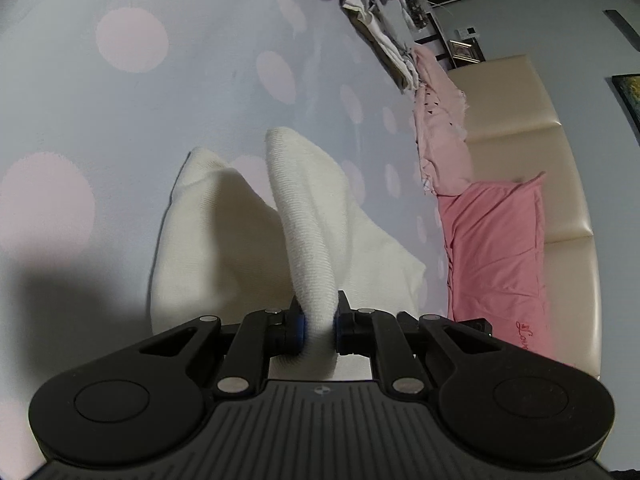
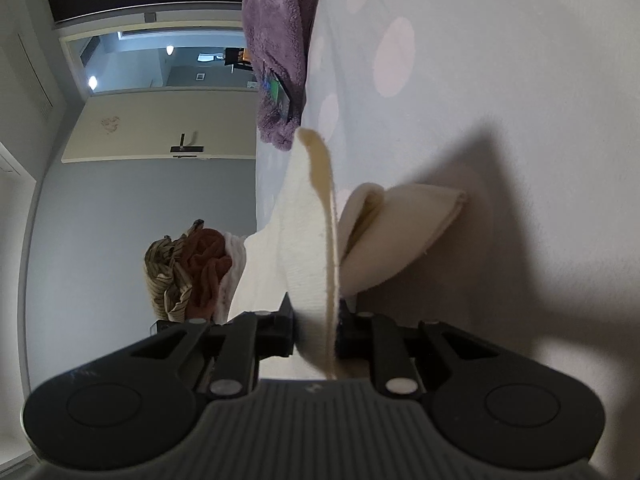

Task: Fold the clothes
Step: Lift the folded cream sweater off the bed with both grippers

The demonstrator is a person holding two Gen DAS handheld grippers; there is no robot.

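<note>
left gripper (image 1: 319,330) is clamped on a ribbed hem of the cream knit garment (image 1: 224,248); right gripper (image 2: 316,330) is clamped on another edge of it. the garment trails from both onto the polka-dot bedsheet (image 1: 120,120). judged light, soft and limp: grip at hems or corners. beyond the garment, a pink pillow (image 1: 496,248) bears embroidered script, not legible.

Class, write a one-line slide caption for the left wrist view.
Left gripper pinches a cream knit garment above a polka-dot bedsheet.
</note>
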